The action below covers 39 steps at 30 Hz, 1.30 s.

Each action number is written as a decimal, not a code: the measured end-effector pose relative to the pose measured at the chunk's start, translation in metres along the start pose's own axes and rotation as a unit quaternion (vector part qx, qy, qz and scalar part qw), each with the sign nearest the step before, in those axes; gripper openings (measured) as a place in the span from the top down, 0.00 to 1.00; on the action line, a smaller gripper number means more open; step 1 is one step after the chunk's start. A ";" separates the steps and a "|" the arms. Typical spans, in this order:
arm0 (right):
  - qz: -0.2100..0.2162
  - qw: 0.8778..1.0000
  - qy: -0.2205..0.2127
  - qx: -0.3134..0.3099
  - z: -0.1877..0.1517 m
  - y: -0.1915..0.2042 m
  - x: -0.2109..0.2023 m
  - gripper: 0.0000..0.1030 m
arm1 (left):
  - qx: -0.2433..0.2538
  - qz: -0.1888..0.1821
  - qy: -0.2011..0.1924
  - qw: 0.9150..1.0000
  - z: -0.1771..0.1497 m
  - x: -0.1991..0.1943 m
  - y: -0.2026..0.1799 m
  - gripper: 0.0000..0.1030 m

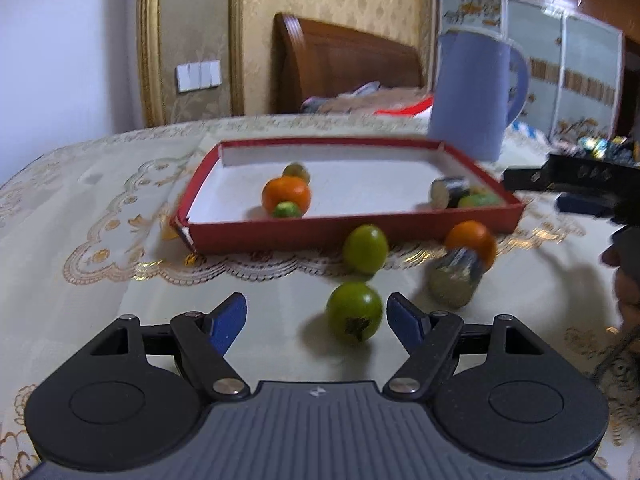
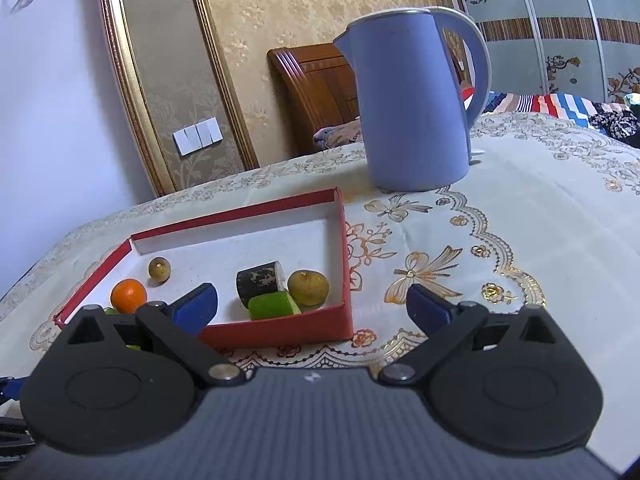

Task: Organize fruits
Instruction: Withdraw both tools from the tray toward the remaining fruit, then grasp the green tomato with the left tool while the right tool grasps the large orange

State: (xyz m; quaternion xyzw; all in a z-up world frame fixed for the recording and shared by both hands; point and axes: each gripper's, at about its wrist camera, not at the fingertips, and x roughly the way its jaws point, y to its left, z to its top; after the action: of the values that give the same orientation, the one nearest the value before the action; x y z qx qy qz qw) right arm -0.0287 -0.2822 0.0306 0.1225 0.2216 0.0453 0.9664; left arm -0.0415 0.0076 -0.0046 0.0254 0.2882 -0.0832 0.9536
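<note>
I am seeing my left gripper [image 1: 316, 318] standing open around a green fruit [image 1: 354, 317] on the tablecloth [image 1: 120, 280], not touching, right gripper [image 2: 312, 304] wide open and empty over the red tray [image 2: 340, 240], its left finger hiding part of the tray's fruits, left view blurring.

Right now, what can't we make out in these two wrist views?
- Left wrist view: motion blur smears the cylinder and the orange behind it; whether they touch is unclear.
- Left wrist view: the right edge cuts off the person's hand.
- Right wrist view: the right gripper hides the fruit on the tablecloth in front of the red tray.
</note>
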 end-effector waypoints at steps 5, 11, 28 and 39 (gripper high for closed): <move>-0.004 1.000 -0.015 -0.013 -0.002 0.003 -0.006 0.02 | -0.006 0.034 0.001 0.999 0.004 0.004 -0.007 0.24; 0.024 0.999 -0.002 -0.026 -0.009 0.004 -0.015 0.02 | 0.001 0.068 0.031 0.997 0.006 0.017 -0.010 0.24; 0.028 0.990 0.055 -0.128 -0.029 0.033 -0.022 0.02 | -0.055 0.082 0.032 0.995 0.008 0.018 0.013 0.22; -0.036 0.992 0.051 -0.108 -0.020 0.028 -0.010 0.00 | -0.055 0.081 0.032 0.995 0.007 0.018 0.013 0.21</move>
State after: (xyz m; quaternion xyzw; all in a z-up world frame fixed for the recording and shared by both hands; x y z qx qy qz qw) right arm -0.0476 -0.2524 0.0243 0.0067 0.2683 0.0401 0.9625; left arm -0.0203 0.0172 -0.0089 -0.0016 0.3196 0.0113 0.9475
